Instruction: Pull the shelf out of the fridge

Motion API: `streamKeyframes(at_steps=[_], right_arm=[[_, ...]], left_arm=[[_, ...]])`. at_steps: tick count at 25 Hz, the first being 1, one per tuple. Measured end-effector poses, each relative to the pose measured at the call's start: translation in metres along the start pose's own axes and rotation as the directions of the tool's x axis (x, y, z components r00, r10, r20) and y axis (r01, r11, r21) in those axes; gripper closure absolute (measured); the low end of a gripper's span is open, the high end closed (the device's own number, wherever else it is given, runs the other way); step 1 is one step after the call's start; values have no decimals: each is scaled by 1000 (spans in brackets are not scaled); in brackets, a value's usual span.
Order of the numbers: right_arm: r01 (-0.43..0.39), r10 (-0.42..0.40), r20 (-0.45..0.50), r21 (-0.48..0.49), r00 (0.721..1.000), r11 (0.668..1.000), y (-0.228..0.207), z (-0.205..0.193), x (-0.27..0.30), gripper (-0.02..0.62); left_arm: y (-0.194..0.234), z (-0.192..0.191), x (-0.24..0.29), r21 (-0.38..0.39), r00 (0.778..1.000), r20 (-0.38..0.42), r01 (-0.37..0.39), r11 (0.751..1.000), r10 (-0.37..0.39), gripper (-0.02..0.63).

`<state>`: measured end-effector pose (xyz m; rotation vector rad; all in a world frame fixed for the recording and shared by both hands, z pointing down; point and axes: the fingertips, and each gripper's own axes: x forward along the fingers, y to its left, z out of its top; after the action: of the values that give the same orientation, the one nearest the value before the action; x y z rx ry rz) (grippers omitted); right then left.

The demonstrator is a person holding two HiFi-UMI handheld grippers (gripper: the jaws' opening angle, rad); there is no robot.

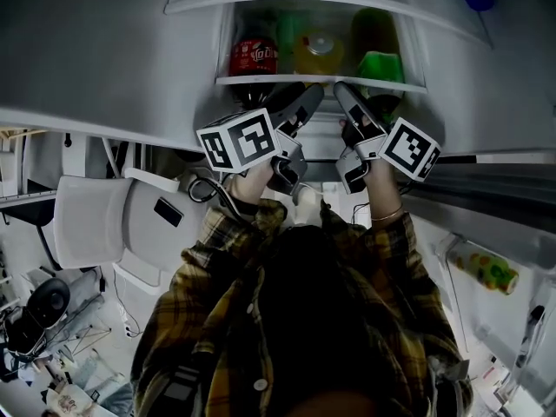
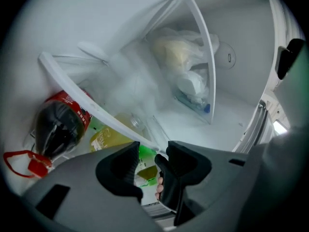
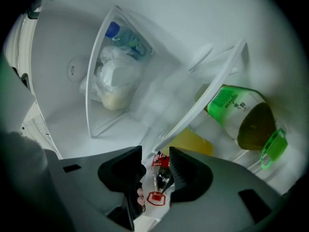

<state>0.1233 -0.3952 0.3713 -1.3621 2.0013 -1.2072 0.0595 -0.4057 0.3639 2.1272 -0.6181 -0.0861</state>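
Reaching up: both tools are at the front rim of the shelf (image 1: 321, 80), top centre of the head view, inside the open fridge (image 2: 120, 13).
Shelf: a clear pane with a white rim. It runs as a diagonal from the upper left of the left gripper view (image 2: 96, 108) and from the upper right of the right gripper view (image 3: 203, 98). By my reading it looks seated back in the compartment.
Left gripper (image 2: 153, 158): its jaws stand a narrow gap apart and the rim's end runs right into that gap. I see daylight on both sides of the rim, so it straddles rather than clamps.
Right gripper (image 3: 155, 156): same story, with a narrow gap and the rim coming down into it. The cola bottle (image 3: 159, 166) shows in the gap past the rim.
Load: the cola bottle, a yellow bottle (image 1: 317, 52) and a green bottle (image 1: 378, 63) all stand on the shelf.
Above: bagged food (image 2: 188, 66) sits on another shelf, centre right of the left gripper view.
Done: the door is open and both tools are lined up on the rim, side by side.
Left: close both tools on the rim, then draw the shelf out level.
Risk: three loaded bottles could slide or topple if the pull tilts.
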Motion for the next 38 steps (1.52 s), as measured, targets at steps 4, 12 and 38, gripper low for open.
streamKeyframes(at_steps=[4,12,38], right_arm=[[4,-4,1,23,1000,1000,-4,2,5,428],[7,-7,3,76,1000,997,-14,3,12,428],[13,-21,44,178,999,984,-26,37,44,428]], left_arm=[[3,2,-1,-58,1000,3,13,998,-13,416],[11,5,14,-156,1000,30,10,988,-5,416],[36,27,48,-263,997,9,-70,962,75,424]])
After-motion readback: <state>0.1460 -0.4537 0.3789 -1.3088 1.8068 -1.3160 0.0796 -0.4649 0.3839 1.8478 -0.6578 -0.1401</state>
